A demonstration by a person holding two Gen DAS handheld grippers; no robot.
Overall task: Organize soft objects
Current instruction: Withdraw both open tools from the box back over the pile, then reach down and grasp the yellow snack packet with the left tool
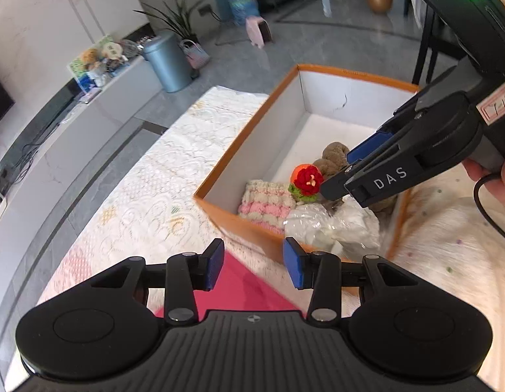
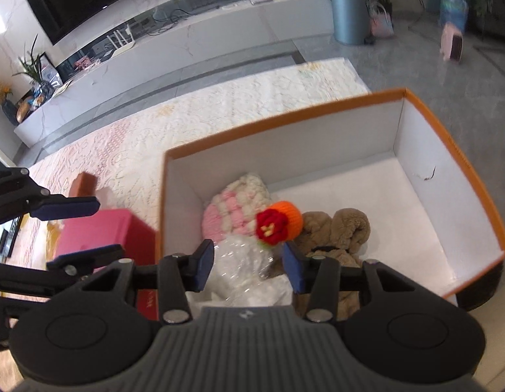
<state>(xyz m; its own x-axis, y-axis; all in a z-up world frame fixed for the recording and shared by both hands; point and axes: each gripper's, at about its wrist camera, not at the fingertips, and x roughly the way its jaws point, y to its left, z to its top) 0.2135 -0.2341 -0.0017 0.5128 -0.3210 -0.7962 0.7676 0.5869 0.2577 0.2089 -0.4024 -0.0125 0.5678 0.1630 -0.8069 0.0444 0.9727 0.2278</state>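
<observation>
An orange-rimmed white box (image 1: 249,137) (image 2: 448,137) stands on a pale patterned cloth. In its near end lie a pink and cream knitted piece (image 1: 267,201) (image 2: 232,209), a brown plush toy (image 1: 334,160) (image 2: 337,228), a white item in clear plastic (image 1: 330,225) (image 2: 249,271) and a small crocheted red flower with an orange cap (image 1: 306,179) (image 2: 278,222). My right gripper (image 2: 249,269) (image 1: 334,183) is open over the box, just behind the flower, which rests on the pile. My left gripper (image 1: 254,266) (image 2: 79,228) is open and empty outside the box's near corner, above a pink box (image 1: 242,287) (image 2: 105,232).
The patterned cloth (image 1: 148,196) runs left of the box. A fleecy dotted blanket (image 1: 448,245) lies to its right. On the floor stand a grey bin (image 1: 167,62) (image 2: 348,13), a low white TV cabinet (image 2: 174,52), plants and a water jug (image 1: 242,1).
</observation>
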